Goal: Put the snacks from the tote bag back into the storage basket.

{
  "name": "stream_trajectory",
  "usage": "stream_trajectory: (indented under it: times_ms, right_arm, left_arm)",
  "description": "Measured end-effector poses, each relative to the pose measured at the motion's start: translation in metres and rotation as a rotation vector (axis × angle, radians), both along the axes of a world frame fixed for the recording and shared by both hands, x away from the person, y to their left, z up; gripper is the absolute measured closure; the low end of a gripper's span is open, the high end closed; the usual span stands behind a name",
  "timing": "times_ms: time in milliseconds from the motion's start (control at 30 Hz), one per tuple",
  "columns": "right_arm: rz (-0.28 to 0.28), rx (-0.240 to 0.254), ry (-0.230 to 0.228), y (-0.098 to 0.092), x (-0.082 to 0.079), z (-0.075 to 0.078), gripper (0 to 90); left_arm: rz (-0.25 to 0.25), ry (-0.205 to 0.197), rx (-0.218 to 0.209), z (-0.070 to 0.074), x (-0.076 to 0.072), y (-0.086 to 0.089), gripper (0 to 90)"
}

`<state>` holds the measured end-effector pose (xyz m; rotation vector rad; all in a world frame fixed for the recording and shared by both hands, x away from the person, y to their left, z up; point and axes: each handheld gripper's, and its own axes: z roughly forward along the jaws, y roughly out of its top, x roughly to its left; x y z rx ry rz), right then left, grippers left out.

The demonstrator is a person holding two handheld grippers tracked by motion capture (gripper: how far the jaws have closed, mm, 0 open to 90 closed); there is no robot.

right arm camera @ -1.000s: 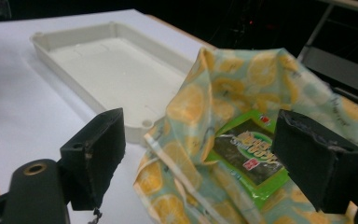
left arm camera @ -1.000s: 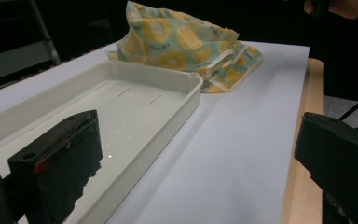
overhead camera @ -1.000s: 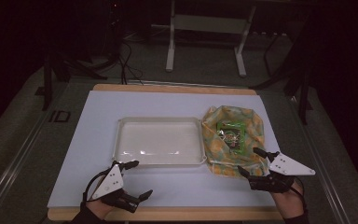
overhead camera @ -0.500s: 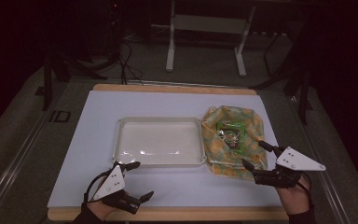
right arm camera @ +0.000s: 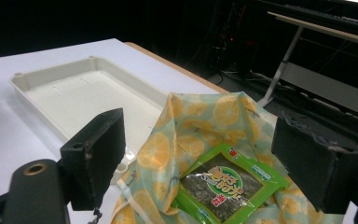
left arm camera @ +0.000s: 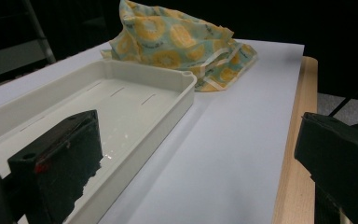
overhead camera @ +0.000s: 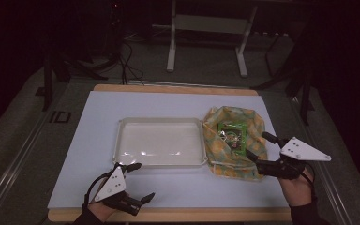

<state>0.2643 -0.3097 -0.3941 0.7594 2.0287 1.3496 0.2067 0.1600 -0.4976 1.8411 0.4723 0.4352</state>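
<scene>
Between the right gripper's wide-open jaws lies the green packet, untouched, on patterned cloth.

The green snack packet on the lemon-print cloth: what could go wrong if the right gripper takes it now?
1. The green snack packet lies flat in the folds of the lemon-print cloth, so the open right gripper may pinch cloth along with it.
2. The cloth touches the white tray at its corner; pulling the cloth could nudge the tray.
3. The packet looks glossy and thin, so it may slip from the jaws.
</scene>
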Motion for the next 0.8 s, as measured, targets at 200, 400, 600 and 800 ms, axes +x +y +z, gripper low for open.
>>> stream_trajectory:
  times_ms: [200, 400, 600, 800]
  right_arm:
    - [-0.007, 0.005, 0.002, 0.0, 0.012, 0.0, 17.2]
    - [-0.028, 0.019, 0.034, -0.001, 0.026, -0.001, 17.2]
    - [-0.07, -0.011, 0.061, -0.001, 0.039, -0.007, 14.5]
    - [-0.107, -0.002, 0.113, -0.005, 0.054, -0.013, 14.8]
  left_arm:
    - [-0.001, 0.0, 0.002, 0.0, 0.0, 0.0, 1.3]
    - [-0.002, 0.004, 0.002, 0.0, -0.001, 0.0, 1.3]
    - [-0.006, 0.002, 0.006, 0.0, -0.001, 0.0, 1.3]
    - [-0.006, 0.004, 0.004, 0.0, -0.001, 0.0, 1.3]
